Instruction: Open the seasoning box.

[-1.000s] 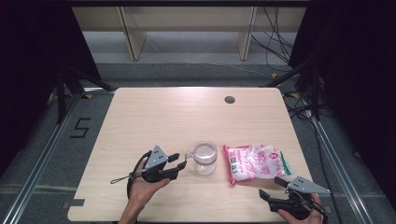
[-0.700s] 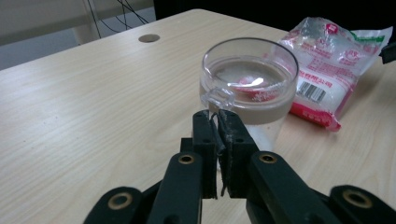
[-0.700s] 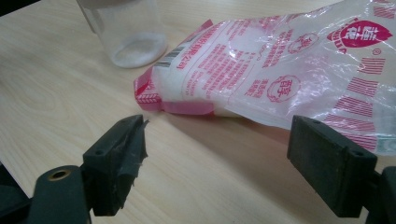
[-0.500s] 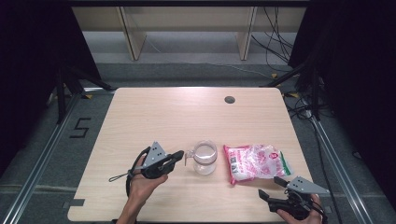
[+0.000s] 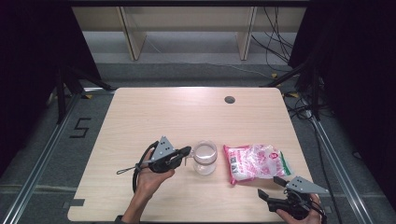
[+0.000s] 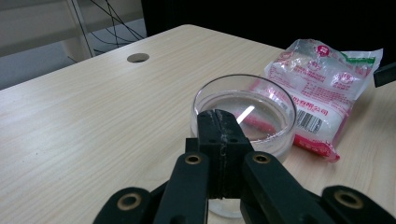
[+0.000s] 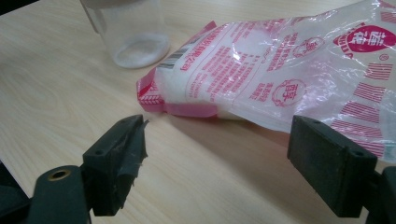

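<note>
A clear glass jar (image 5: 205, 157) stands upright at the table's front middle, with a thin white layer at its bottom (image 7: 135, 46). My left gripper (image 5: 187, 151) is shut, its jaws pressed together with nothing visible between them. In the left gripper view its tips (image 6: 218, 114) sit just at the near rim of the jar (image 6: 268, 123). A pink-printed plastic bag (image 5: 257, 162) of white grains lies flat to the right of the jar. My right gripper (image 5: 271, 188) stands open near the front edge, its jaws (image 7: 224, 140) wide apart before the bag's (image 7: 289, 60) near corner, touching nothing.
The light wooden table (image 5: 163, 116) has a round cable hole (image 5: 229, 99) at the back right. Shelving legs and cables stand on the floor beyond the far edge. Dark curtains flank both sides.
My left gripper's jaws have closed from apart to shut, and the hand has shifted slightly away from the front edge. The right gripper, jar and bag have kept still.
</note>
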`<state>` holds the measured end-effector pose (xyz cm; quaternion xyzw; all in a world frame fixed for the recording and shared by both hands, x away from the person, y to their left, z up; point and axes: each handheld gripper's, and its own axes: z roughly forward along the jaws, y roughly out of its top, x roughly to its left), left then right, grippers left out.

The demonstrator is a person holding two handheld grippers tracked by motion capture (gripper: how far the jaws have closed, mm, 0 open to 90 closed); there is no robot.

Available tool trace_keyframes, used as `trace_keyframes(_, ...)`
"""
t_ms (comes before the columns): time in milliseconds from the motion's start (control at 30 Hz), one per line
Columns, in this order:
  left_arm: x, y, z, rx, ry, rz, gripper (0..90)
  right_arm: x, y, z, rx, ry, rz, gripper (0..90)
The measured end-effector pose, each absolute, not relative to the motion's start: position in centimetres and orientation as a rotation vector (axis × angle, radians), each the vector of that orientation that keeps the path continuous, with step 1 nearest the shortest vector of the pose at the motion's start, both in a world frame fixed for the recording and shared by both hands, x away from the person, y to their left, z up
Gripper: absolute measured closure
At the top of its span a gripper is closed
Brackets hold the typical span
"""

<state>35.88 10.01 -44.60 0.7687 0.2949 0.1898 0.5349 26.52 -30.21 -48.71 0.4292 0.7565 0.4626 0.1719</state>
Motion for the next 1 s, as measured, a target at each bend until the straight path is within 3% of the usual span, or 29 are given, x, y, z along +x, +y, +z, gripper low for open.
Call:
trace_keyframes(500, 36.5, 10.5, -45.3, 1.823, 0.738, 0.434, 88.1, 26.7, -29.8, -48.5, 1.168, 2.149, 1.319, 24.0)
trace_keyframes(1000, 36.5, 10.6, -45.6, 1.817, 0.741, 0.440, 87.5, 28.1, -25.5, -47.4, 0.933, 2.203, 1.400, 59.6)
